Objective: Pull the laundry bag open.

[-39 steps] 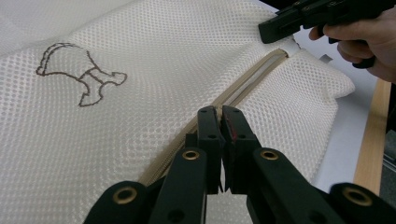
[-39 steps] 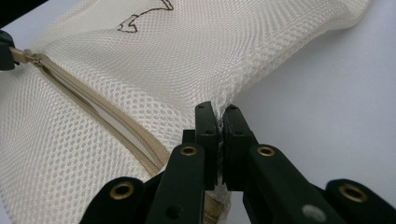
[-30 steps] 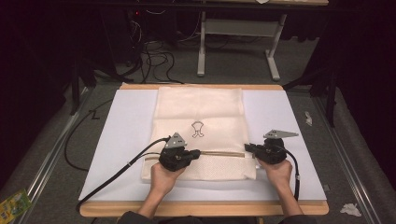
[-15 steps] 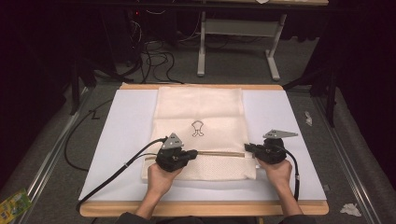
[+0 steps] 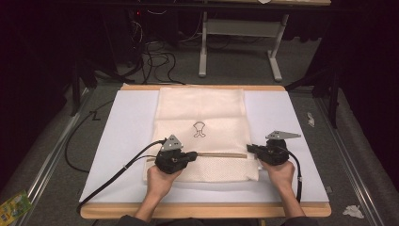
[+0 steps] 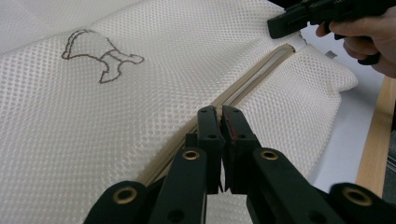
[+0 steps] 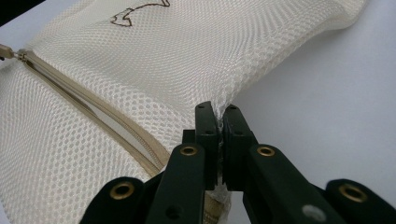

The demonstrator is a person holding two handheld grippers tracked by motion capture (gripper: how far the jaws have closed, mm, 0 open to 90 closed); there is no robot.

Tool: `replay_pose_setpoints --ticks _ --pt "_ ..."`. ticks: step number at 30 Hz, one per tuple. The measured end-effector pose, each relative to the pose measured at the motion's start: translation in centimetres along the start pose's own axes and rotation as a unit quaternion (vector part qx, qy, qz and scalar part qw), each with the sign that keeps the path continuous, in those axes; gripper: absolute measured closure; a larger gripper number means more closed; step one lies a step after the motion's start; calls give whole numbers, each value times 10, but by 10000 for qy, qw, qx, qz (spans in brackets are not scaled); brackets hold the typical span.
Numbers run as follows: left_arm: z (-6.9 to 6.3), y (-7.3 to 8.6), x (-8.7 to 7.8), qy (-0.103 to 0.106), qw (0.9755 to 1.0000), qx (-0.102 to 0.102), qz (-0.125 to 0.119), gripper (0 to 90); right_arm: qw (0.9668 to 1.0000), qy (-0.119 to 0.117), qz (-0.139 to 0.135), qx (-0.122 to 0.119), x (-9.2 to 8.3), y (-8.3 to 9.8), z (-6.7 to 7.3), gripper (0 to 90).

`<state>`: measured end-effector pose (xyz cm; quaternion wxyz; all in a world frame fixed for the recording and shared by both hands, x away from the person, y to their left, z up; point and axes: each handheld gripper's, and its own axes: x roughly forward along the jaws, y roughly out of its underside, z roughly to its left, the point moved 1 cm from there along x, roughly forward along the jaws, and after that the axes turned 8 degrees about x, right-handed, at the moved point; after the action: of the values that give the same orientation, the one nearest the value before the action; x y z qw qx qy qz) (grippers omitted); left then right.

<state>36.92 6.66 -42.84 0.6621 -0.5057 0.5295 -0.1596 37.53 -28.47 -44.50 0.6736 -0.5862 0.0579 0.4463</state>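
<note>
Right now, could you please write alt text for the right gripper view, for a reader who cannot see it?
The right gripper is shut on the edge of a cream mesh bag lying on a white table. A beige zipper runs across the bag, partly open, and a brown outline drawing marks the mesh beyond it.

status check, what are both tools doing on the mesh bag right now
Left tool shut at the zipper. Right tool shut on mesh bag edge. Bag flat on table, nothing in the way.

Dark room, grey floor, white table frame, tangled cables
</note>
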Motion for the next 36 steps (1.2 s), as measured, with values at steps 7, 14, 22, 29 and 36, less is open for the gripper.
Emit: replay_pose_setpoints --ticks 7,14,22,29,36 --pt "3 2 -5 -36 10000 -35 -37 871 10000 -11 -7 3 1 0 1 884" --pt "7 4 -12 -121 9999 -76 -50 871 10000 23 -8 6 -2 0 -1 884" --pt "11 6 -18 -184 9998 -106 -59 871 10000 23 -25 15 -2 -1 -1 884" --pt "13 7 -20 -291 9995 -95 -44 871 10000 40 -38 3 -2 -1 -1 884" --pt "16 9 -24 -348 9993 -111 -69 871 10000 55 -54 7 -1 -2 -1 884"
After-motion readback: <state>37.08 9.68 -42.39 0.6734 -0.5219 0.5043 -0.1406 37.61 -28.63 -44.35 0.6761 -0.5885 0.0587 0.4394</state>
